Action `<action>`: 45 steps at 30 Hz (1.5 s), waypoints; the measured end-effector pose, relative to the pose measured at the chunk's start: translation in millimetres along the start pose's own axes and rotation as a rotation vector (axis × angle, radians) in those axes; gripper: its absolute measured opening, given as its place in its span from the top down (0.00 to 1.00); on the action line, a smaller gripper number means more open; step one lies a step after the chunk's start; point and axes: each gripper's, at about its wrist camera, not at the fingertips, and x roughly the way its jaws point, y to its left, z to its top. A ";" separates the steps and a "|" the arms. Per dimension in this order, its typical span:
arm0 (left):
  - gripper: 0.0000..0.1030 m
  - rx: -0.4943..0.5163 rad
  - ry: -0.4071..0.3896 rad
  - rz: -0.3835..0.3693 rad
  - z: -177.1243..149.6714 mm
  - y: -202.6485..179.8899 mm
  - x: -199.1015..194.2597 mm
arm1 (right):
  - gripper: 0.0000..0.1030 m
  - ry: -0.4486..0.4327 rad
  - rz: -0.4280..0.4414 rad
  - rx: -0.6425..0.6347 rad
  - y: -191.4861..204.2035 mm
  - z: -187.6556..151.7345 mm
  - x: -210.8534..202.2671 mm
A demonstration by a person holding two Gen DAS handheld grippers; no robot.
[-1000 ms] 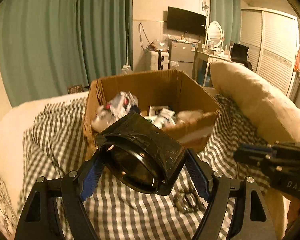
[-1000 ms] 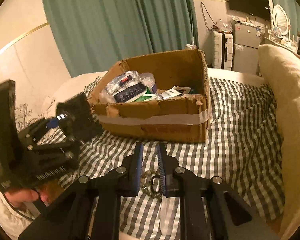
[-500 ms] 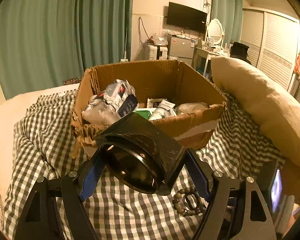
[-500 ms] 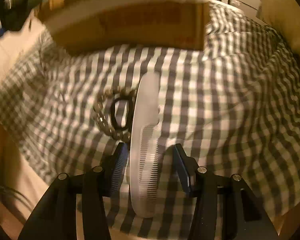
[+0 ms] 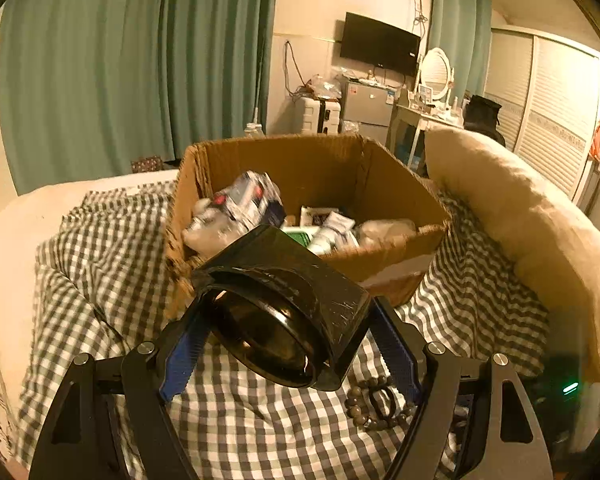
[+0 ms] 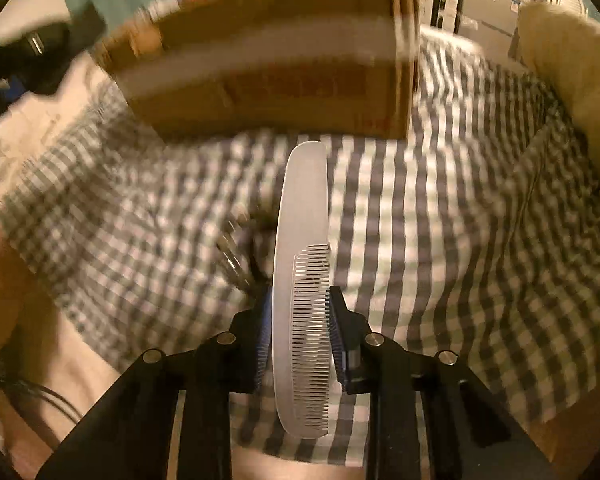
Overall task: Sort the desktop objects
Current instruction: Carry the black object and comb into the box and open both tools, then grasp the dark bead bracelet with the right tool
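Each hand-held gripper [image 6: 298, 334]: black arms, silver screws, seemingly blue ribbed pads [image 5: 180, 354].

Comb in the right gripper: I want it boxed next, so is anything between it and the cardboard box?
Nothing visible: only bare checked blanket lies between the comb and the cardboard box.
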 end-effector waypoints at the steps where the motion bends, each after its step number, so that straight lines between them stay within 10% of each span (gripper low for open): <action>1: 0.22 -0.005 -0.007 0.000 4.8 2.5 -2.6 | 0.75 -0.025 0.010 -0.001 1.4 8.7 -8.4; 10: 0.22 -0.025 0.001 0.017 59.6 13.8 2.8 | 0.75 -0.285 0.109 -0.065 14.5 106.4 -93.3; 22: 0.22 -0.072 0.103 0.075 82.9 25.3 75.5 | 0.75 -0.321 0.034 -0.059 -7.0 197.0 -45.3; 24: 0.21 -0.072 0.115 0.086 84.7 26.9 84.1 | 0.73 -0.332 0.018 -0.053 -13.3 201.1 -40.9; 27: 0.16 -0.096 0.134 0.087 87.0 29.0 91.0 | 0.41 -0.360 -0.015 -0.071 -15.1 200.2 -42.1; 33: 0.00 -0.055 0.088 0.157 84.3 17.9 75.0 | 0.40 -0.406 -0.052 -0.073 -19.1 188.3 -63.1; 45: 0.00 -0.066 0.039 0.110 25.7 -6.6 -6.1 | 0.40 -0.395 -0.027 -0.038 -24.2 111.3 -115.3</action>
